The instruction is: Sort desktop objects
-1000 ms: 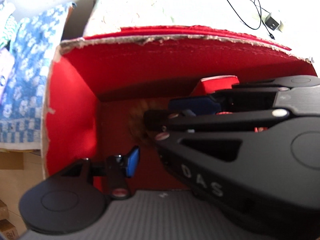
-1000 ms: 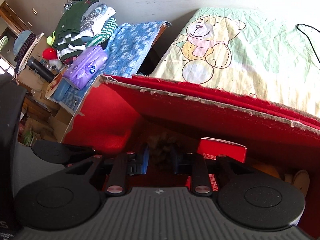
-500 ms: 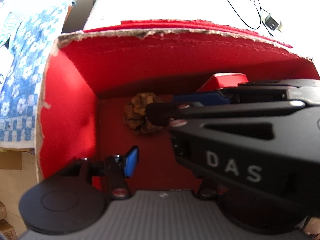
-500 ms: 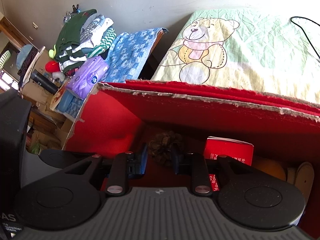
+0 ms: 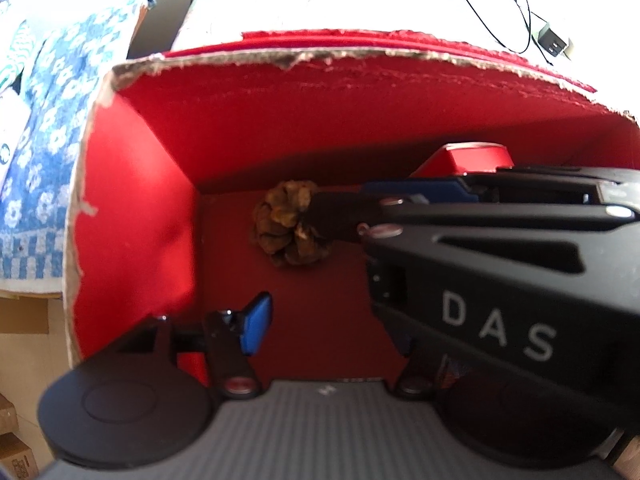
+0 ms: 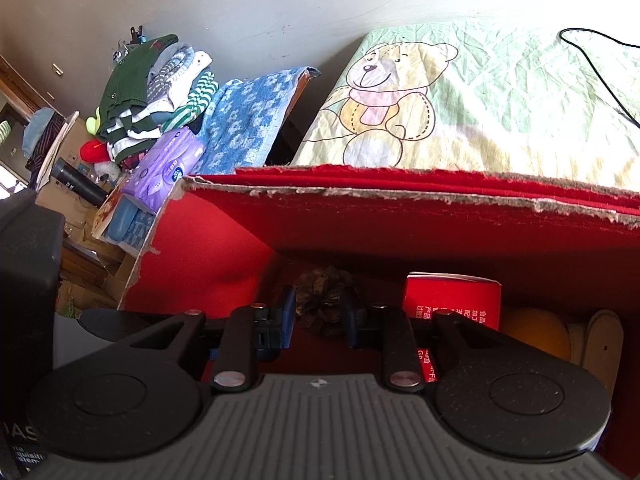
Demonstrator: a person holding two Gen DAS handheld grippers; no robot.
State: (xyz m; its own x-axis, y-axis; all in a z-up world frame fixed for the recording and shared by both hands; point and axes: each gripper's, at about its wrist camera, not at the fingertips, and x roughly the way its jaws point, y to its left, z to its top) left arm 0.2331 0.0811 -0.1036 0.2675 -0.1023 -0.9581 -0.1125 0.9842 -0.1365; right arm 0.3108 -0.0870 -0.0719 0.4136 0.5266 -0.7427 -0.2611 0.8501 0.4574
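A brown pine cone [image 5: 288, 228] lies on the floor of a red cardboard box [image 5: 132, 208], near its back left corner. My right gripper [image 6: 320, 320] hangs above the box with its fingers open; the cone [image 6: 324, 296] shows between them, below and free. In the left wrist view the right gripper [image 5: 360, 212] reaches in from the right. My left gripper [image 5: 332, 332] is open and empty over the box's near side; only its left finger [image 5: 256, 320] shows, the right one is hidden.
A red carton [image 6: 452, 304], an orange round thing [image 6: 536, 332] and pale wooden pieces [image 6: 604, 340] lie at the box's right. Behind are a bear-print cloth [image 6: 440, 92], a blue patterned cloth [image 6: 244, 120], stacked clothes [image 6: 152, 88] and a cable with charger [image 5: 552, 40].
My right gripper has risen and drawn back from the box floor, leaving the pine cone lying there. The left gripper has barely moved.
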